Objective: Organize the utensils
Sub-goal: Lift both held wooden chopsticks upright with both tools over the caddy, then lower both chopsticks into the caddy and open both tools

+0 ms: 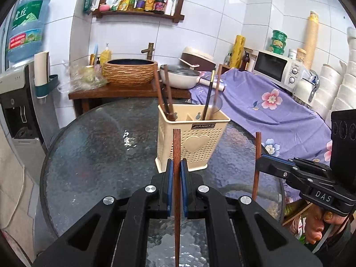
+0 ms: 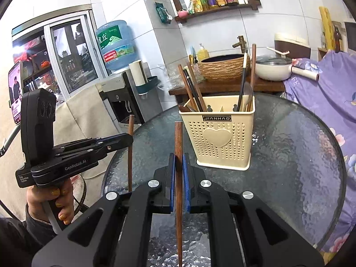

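Note:
A cream perforated utensil holder [image 1: 191, 142] with a heart on its front stands on the round glass table [image 1: 89, 155]; it also shows in the right wrist view [image 2: 219, 133]. It holds several chopsticks and a spoon in two compartments. My left gripper [image 1: 177, 164] is shut on a brown wooden chopstick [image 1: 176, 200], held upright just in front of the holder. My right gripper [image 2: 178, 160] is shut on another brown chopstick [image 2: 178, 189], also upright. The right gripper shows in the left wrist view [image 1: 259, 163], the left gripper in the right wrist view [image 2: 130, 139].
A wooden stand behind the table carries a woven basin [image 1: 130, 71] and a white pan [image 1: 180, 76]. A purple floral cloth [image 1: 267, 106] covers the counter at the right, with a microwave [image 1: 278, 69]. A water dispenser [image 1: 17, 102] stands at the left.

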Demonstrator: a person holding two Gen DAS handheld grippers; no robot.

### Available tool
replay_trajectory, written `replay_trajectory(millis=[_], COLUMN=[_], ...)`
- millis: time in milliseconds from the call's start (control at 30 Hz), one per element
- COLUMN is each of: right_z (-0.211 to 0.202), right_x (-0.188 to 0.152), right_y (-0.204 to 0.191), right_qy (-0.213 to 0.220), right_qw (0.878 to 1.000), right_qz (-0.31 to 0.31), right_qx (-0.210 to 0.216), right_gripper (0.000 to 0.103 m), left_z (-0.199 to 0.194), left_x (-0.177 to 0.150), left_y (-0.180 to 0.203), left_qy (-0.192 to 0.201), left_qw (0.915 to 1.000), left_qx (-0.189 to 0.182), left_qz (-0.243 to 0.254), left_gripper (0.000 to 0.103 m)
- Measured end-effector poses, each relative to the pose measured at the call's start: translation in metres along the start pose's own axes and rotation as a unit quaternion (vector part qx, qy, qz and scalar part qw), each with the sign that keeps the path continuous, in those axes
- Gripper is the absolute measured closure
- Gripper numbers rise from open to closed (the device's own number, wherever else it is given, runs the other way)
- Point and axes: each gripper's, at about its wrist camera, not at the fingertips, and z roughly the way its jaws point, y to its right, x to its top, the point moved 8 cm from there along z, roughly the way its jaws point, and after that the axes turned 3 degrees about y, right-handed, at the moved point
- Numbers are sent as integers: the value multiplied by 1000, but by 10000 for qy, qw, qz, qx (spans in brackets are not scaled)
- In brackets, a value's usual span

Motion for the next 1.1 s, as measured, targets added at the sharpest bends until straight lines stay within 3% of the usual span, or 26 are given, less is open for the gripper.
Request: replay_trajectory(millis=[367,600,967,1100], right_z=[-20,-25,-39,-47], right_x=[20,41,112,150], right_y=[-9,-13,-18,-17], right_qy=[332,525,837,1012], right_qw=[9992,9975,9919,9890], right_qz=[-218,-432,-852,-940], right_qx=[-77,-215,-438,-535], right_gripper=[96,96,96,96], left_z=[-10,-19,-33,-41], left_x=[15,39,104,138], left_y=[14,21,43,48], left_qy=[130,406,773,1015], left_qw=[9996,9986,9947,9926], left_qx=[-205,-299,-587,-474], left_qz=[134,182,353,465], left_gripper=[96,96,96,96])
